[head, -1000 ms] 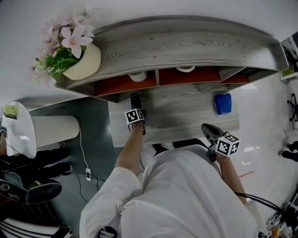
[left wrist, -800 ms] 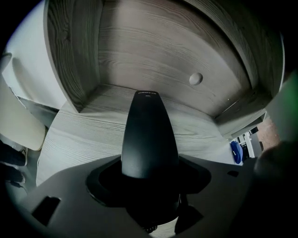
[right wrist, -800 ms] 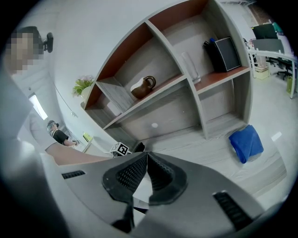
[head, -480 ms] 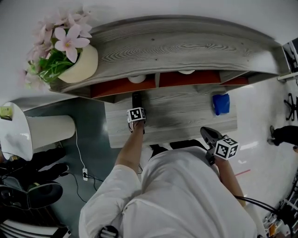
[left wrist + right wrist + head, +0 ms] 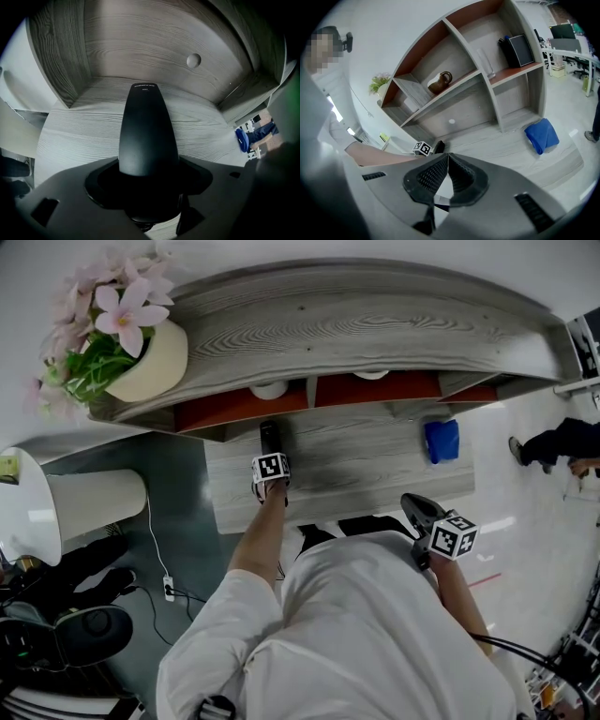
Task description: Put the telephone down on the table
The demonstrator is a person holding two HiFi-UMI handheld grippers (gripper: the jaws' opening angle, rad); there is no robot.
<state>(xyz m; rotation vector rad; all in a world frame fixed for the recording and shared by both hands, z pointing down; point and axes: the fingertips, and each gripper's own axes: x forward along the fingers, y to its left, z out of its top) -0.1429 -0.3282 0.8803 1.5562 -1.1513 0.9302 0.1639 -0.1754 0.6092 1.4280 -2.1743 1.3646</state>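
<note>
The telephone (image 5: 146, 131) is a black handset, and my left gripper (image 5: 147, 187) is shut on its near end. Its far end points toward the back panel over the grey wood table (image 5: 84, 131). From the head view, the left gripper (image 5: 270, 454) holds the telephone (image 5: 268, 433) over the table's (image 5: 366, 465) left part, close under the shelf. I cannot tell if the handset touches the wood. My right gripper (image 5: 414, 505) hangs at the table's front right edge. Its jaws (image 5: 446, 157) are shut with nothing between them.
A blue cloth (image 5: 441, 441) lies at the table's right end (image 5: 541, 134). A curved wooden shelf unit (image 5: 375, 324) overhangs the table's back and carries a flower pot (image 5: 141, 357). A jug (image 5: 439, 82) and a black box (image 5: 519, 50) stand in its compartments. A person's legs (image 5: 553, 442) show at the right.
The left gripper keeps the telephone in about the same place over the table. The head view has drifted a little. A person has walked into view at the right edge.
</note>
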